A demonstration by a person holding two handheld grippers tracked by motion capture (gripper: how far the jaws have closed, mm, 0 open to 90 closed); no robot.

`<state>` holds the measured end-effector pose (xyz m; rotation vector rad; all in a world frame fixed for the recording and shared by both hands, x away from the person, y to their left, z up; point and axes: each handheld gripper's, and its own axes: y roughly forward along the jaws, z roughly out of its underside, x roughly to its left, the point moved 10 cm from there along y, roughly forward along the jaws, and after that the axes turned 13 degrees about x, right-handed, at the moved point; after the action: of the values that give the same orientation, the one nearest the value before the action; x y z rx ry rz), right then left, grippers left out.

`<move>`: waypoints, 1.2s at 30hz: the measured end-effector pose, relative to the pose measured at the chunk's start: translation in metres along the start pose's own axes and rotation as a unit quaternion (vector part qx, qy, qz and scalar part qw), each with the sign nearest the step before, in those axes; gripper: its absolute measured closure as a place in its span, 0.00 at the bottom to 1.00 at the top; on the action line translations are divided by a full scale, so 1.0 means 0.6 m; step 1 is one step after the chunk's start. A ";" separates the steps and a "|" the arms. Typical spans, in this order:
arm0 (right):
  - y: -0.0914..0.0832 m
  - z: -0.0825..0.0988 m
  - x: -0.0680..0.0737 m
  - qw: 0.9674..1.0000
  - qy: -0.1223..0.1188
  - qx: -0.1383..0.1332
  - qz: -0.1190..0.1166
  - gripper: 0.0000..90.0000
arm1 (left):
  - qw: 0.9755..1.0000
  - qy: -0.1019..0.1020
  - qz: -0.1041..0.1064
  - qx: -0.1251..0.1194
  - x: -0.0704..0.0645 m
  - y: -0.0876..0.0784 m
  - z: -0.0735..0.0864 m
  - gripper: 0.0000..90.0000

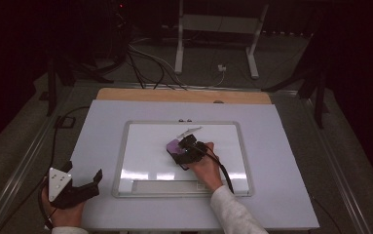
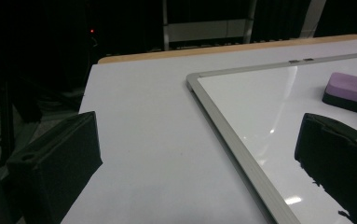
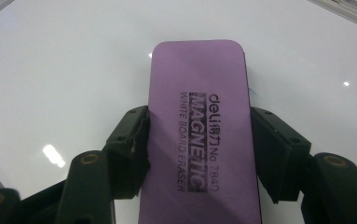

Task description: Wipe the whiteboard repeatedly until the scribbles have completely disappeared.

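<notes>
In the high view, a purple eraser [image 1: 175, 146] is seen near the middle of the whiteboard [image 1: 140, 146], lying flat on its surface, with the right gripper [image 1: 188, 148] closed around it from the 5 o'clock side; the left gripper [image 1: 79, 187] rests off the board at about 8 o'clock on the white table [image 1: 281, 161], its jaws apart and holding nothing. A pale streak at 1 o'clock from the eraser cannot be identified in the dim light, and the contact between jaws and eraser is blurred. In the left gripper view, the 2 jaws are seen wide apart over the table, the board's frame [image 2: 223, 126] runs between them, and the eraser [image 2: 348, 88] is cut off at the 3 o'clock edge. In the right gripper view, the eraser [image 3: 199, 130] is clamped across its 2 long sides by the right gripper [image 3: 199, 154], well back from its far end; the felt underside is hidden. With so short a grip, the eraser could be tilted or twisted out if it is pressed hard or dragged sideways, and the board could be shifted on the smooth table since it is not held by the idle left gripper.
</notes>
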<state>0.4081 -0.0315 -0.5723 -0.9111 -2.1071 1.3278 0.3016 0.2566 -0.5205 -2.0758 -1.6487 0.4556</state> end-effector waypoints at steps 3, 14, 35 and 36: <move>0.000 -0.001 -0.013 1.000 0.015 -0.001 0.004 0.46 | 1.000 0.000 0.000 -0.001 0.000 0.000 0.000 0.01; -0.007 0.006 -0.101 0.994 0.099 -0.004 0.053 0.46 | 1.000 0.001 0.001 0.002 -0.002 0.003 0.001 0.01; 0.002 -0.013 -0.084 0.994 0.100 -0.001 0.052 0.46 | 1.000 0.000 0.001 0.002 0.000 0.001 0.001 0.01; 0.002 -0.012 -0.085 0.993 0.104 -0.001 0.050 0.46 | 1.000 -0.001 0.002 0.001 0.000 0.001 0.001 0.01</move>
<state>0.4473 -0.0653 -0.5730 -1.1182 -1.9268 1.2217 0.3020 0.2564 -0.5214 -2.0771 -1.6450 0.4599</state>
